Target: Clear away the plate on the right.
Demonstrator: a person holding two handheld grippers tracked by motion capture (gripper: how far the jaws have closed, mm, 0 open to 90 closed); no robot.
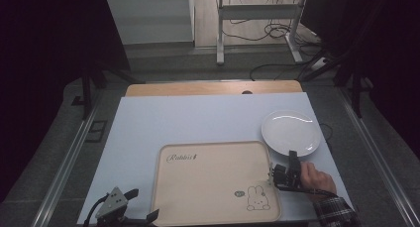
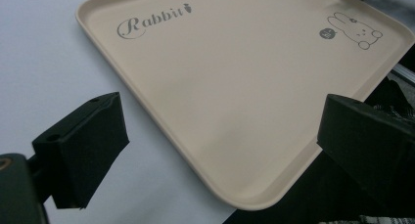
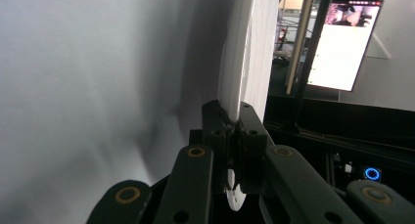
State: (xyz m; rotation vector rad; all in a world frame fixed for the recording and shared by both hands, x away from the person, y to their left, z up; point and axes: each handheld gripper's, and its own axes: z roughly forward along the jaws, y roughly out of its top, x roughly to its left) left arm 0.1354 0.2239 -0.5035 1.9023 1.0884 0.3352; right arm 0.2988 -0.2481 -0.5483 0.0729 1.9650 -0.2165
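Note:
A white plate (image 1: 289, 132) lies on the pale table cover at the right, just past the far right corner of a beige tray (image 1: 208, 197) printed with a rabbit. My right gripper (image 1: 292, 155) reaches from the near side to the plate's near rim. In the right gripper view, the right gripper (image 3: 235, 119) has its jaws pressed together on the thin edge of the plate (image 3: 247, 53), seen edge-on. My left gripper (image 1: 143, 203) sits at the tray's near left corner. Its jaws stand wide apart in the left gripper view, where the left gripper (image 2: 222, 131) frames the tray (image 2: 235, 87) without touching it.
The pale table cover (image 1: 198, 120) ends at a wooden strip (image 1: 213, 88) along the far side. Beyond it are white desk legs (image 1: 220, 33) and loose cables on the floor. A lit monitor (image 3: 342, 43) stands past the plate in the right gripper view.

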